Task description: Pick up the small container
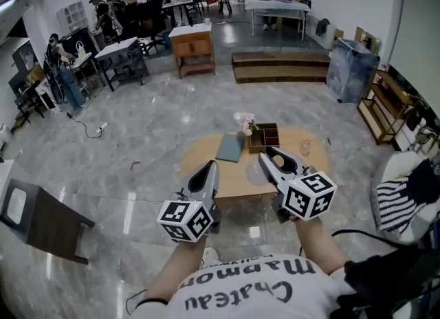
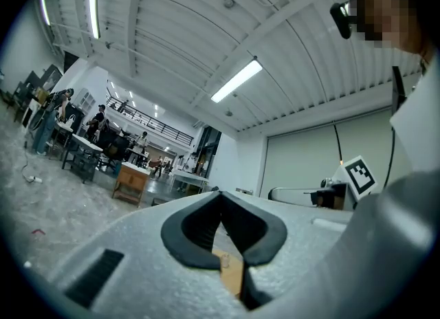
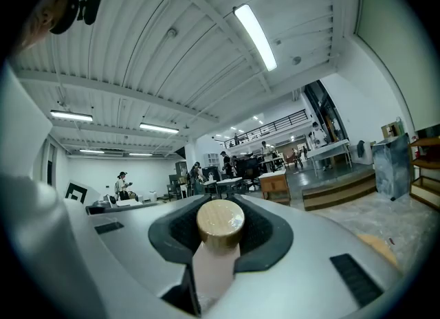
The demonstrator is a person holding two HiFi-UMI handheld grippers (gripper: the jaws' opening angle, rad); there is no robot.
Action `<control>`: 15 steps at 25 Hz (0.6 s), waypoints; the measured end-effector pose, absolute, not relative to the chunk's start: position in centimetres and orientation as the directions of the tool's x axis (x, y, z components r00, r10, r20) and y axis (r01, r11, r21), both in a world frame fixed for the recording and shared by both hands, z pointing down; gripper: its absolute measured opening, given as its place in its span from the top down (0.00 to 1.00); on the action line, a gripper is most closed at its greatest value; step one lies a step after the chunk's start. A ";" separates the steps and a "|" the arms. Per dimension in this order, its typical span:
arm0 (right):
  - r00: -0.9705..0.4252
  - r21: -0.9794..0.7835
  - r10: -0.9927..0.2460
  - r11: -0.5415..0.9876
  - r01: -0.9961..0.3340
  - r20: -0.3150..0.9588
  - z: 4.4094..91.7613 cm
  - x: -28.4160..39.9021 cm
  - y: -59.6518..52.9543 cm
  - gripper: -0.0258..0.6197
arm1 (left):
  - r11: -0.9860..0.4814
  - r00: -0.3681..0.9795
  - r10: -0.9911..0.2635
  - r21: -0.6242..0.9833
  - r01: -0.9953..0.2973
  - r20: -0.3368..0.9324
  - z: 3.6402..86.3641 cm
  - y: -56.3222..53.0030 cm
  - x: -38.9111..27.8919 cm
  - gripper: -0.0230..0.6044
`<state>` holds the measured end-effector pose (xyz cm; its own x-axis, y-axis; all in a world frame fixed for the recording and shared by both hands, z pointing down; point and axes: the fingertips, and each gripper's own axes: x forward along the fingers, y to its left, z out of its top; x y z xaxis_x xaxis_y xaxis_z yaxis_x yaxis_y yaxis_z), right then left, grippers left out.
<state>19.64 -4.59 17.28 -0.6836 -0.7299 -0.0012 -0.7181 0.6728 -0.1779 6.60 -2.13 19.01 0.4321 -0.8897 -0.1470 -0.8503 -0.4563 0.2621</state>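
Wood-capped, the one small container (image 3: 220, 223) sits clamped in the right tool (image 1: 274, 162); the left tool (image 2: 221, 201) is closed, empty.

Both bare forearms reach forward from the chest, side by side with tips pointing away from the body: the left gripper (image 1: 211, 167) has its jaws closed together with nothing between them, while the right gripper (image 1: 269, 157) is clamped on the small container (image 3: 218, 242).
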 end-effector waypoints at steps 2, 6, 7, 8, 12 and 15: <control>-0.689 -0.175 -0.725 0.678 -0.714 0.000 17.4 20.7 -3.7 0.81 | -0.447 0.421 -0.894 0.258 -0.856 -0.151 18.9 -1.1 7.5 0.95; -0.697 -0.172 -0.717 0.686 -0.707 0.004 17.6 21.9 -2.6 0.81 | -0.430 0.403 -0.902 0.265 -0.863 -0.153 18.8 0.1 8.4 0.95; -0.696 -0.173 -0.718 0.684 -0.708 0.006 17.6 22.2 -2.4 0.81 | -0.429 0.401 -0.903 0.267 -0.863 -0.153 18.8 0.4 8.6 0.95; -0.694 -0.176 -0.720 0.682 -0.710 0.007 17.7 22.5 -2.2 0.81 | -0.428 0.400 -0.903 0.266 -0.864 -0.155 18.7 0.8 8.8 0.95; -0.692 -0.189 -0.722 0.681 -0.708 -0.005 17.5 23.5 -1.3 0.81 | -0.411 0.380 -0.910 0.254 -0.876 -0.163 18.4 2.3 8.8 0.95; -0.692 -0.181 -0.722 0.683 -0.707 -0.019 17.1 23.9 -0.9 0.81 | -0.393 0.361 -0.918 0.249 -0.885 -0.166 18.2 3.2 8.5 0.95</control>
